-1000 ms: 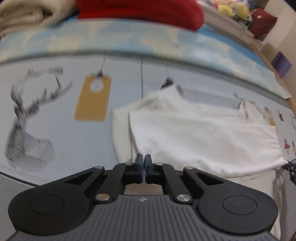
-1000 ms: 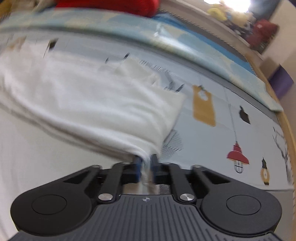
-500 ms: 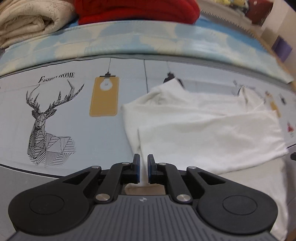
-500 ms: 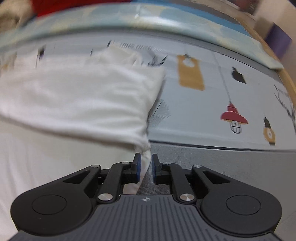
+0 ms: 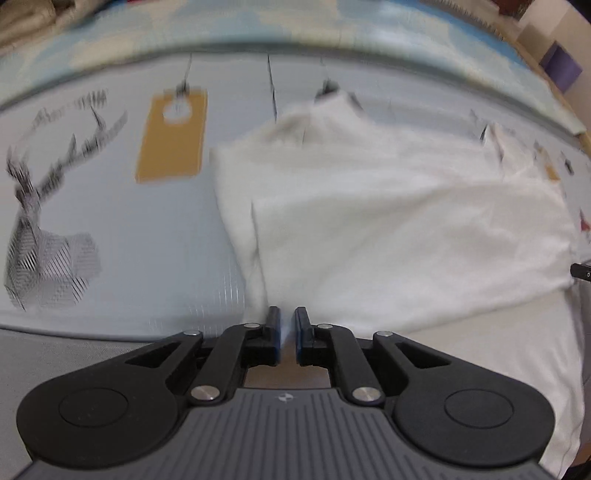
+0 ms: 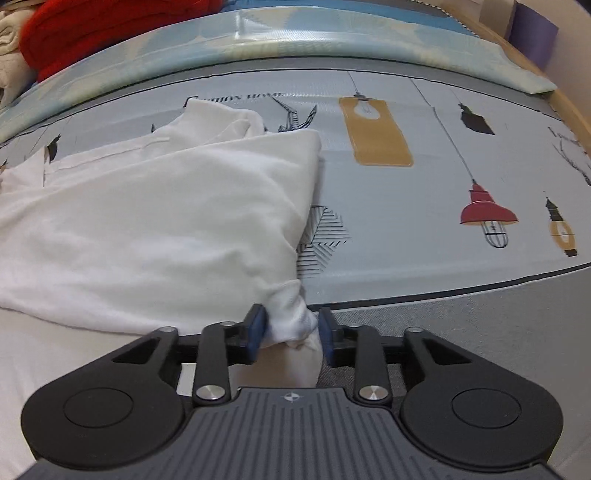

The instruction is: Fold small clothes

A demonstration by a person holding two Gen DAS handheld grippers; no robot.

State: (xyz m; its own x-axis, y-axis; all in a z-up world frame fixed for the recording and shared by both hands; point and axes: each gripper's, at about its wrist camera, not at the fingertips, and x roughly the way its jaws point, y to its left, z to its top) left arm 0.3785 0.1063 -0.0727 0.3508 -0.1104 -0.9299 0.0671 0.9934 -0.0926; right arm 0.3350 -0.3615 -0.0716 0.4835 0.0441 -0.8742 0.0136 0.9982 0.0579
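Left wrist view, motion-blurred. Left gripper (image 5: 287,334) sits low at the near left edge of the white garment (image 5: 388,229). Fingers (image 5: 272,332) stand at a narrow gap with pale fabric showing between them; cannot tell whether the cloth is pinched or only lies in the gap.

Right wrist view, sharp. Right gripper (image 6: 291,338) has its fingers (image 6: 256,332) parted moderately. A bunched corner of the white garment (image 6: 155,229) sits between them, touching the left blue pad; a sliver of gap shows at the right pad. Fabric is loose in the gap rather than clamped.

Garment lies on a printed mat (image 6: 424,229), partly folded: an upper layer is turned over the lower one, with a diagonal folded edge facing the mat's bare right part. A rumpled sleeve or collar portion pokes out at the far side. The near part of the garment spills toward the camera beyond the mat's dark border.

Mat print: mustard lamp tag (image 6: 375,134), red pendant lamp (image 6: 487,212), geometric deer (image 5: 44,229) in the left view.

Behind the mat: a pale blue patterned strip (image 6: 332,40), a red textile (image 6: 96,29), and a beige folded blanket (image 5: 22,22).
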